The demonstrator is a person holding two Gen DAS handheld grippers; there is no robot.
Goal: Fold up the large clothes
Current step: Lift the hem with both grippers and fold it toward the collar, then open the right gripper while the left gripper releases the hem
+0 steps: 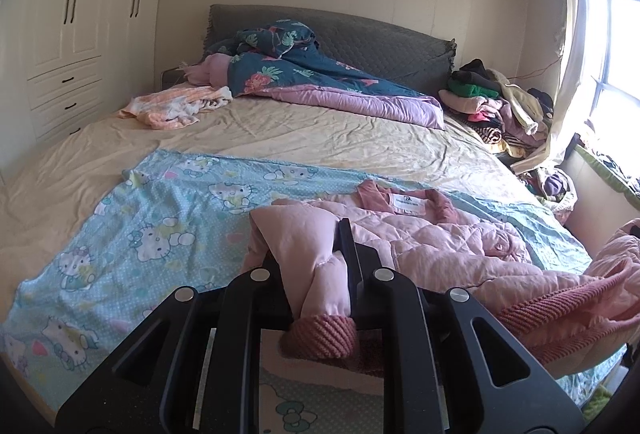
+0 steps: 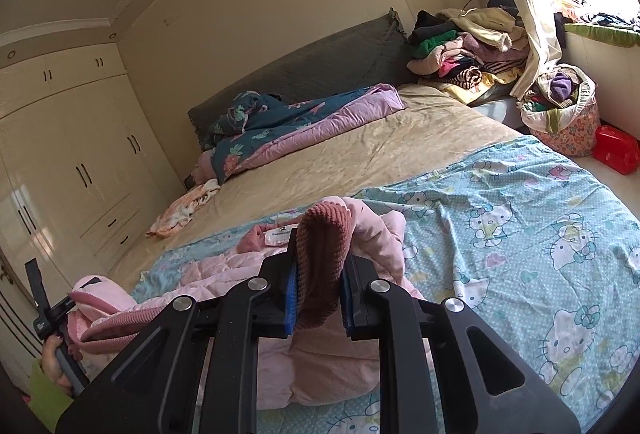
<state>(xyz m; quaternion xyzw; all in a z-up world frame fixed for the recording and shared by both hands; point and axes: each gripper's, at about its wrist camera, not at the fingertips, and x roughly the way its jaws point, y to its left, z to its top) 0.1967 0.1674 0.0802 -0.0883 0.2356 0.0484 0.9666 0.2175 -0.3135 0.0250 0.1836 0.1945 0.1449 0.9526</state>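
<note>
A pink quilted jacket lies on a blue cartoon-cat sheet across the foot of the bed, its collar and white label facing up. My left gripper is shut on a sleeve, whose ribbed rose cuff hangs below the fingers. In the right wrist view my right gripper is shut on the other ribbed cuff, lifted above the jacket and sheet. A hand at the far left edge holds the left gripper's handle, with pink fabric bunched against it.
A teal and purple quilt and an orange cloth lie near the grey headboard. Piled clothes, a full fabric basket and a red box stand by the window. White wardrobes line the left wall.
</note>
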